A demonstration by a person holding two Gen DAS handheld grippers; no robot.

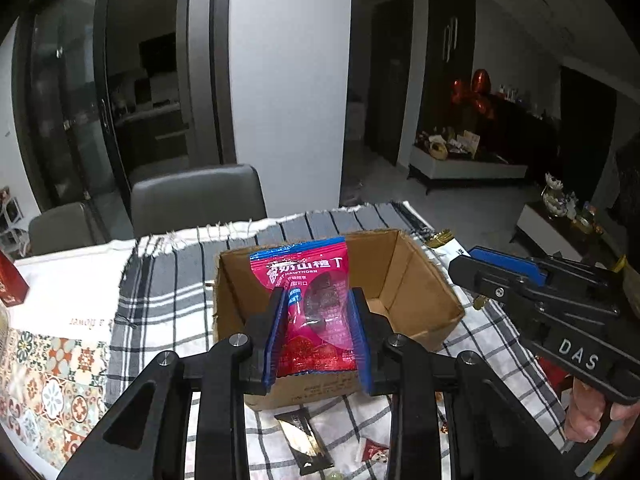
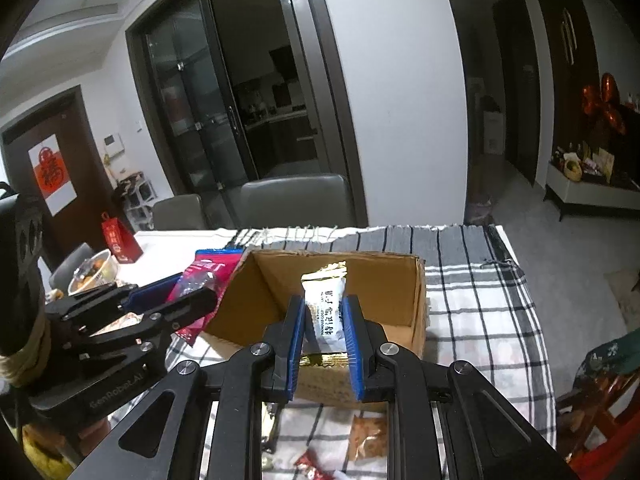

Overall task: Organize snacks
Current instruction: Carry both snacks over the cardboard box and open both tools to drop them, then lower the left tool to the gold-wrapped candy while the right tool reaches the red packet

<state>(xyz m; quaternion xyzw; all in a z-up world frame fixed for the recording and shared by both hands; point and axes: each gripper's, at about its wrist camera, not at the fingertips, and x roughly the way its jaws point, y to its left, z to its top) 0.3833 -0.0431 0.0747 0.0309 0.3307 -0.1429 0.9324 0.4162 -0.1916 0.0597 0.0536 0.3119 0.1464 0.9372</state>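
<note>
My left gripper (image 1: pixel 318 300) is shut on a pink hawthorn snack packet (image 1: pixel 316 304) and holds it upright over the near wall of an open cardboard box (image 1: pixel 412 276). My right gripper (image 2: pixel 323 308) is shut on a white and gold snack packet (image 2: pixel 326 308) and holds it over the same box (image 2: pixel 384 284). In the right wrist view the left gripper (image 2: pixel 192 292) with its pink packet (image 2: pixel 208 268) sits at the box's left side. In the left wrist view the right gripper (image 1: pixel 476 264) is at the box's right side. The box looks empty inside.
The box stands on a checked cloth (image 1: pixel 168 280) on a table. Loose small snacks lie in front of the box: a dark packet (image 1: pixel 304 440), an orange one (image 2: pixel 368 436), a red one (image 2: pixel 312 464). A red box (image 2: pixel 120 240) and a food bowl (image 2: pixel 94 270) stand at left. Grey chairs (image 1: pixel 196 196) stand behind.
</note>
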